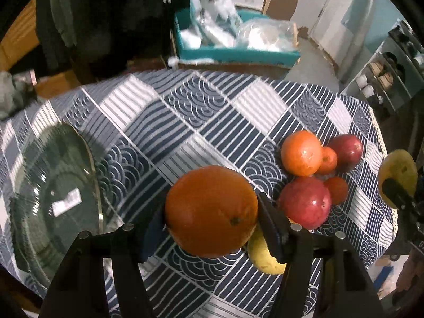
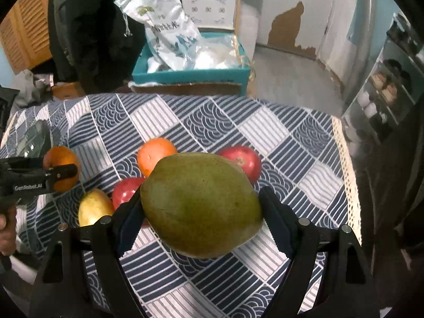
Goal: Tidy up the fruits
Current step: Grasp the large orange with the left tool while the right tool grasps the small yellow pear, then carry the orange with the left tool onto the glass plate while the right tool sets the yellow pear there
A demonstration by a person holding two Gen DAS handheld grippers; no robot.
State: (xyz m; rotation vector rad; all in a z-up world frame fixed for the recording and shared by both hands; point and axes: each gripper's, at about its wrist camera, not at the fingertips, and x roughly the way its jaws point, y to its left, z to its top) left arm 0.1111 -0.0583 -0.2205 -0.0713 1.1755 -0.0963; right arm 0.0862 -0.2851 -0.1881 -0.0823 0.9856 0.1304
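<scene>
While lifted above the tabletop, orange: firm, round, roll-prone; left gripper fingers clamped across its middle. Mango: heavier, smooth, bruisable; right gripper fingers clamped at its widest girth.

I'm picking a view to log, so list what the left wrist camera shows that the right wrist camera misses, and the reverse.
Only the left wrist view shows the whole green plate and two small tangerines in the pile. Only the right wrist view shows the bare hand behind the left gripper. Both show that gripper shut on the orange, the right gripper shut on the mango, and the red apples.
</scene>
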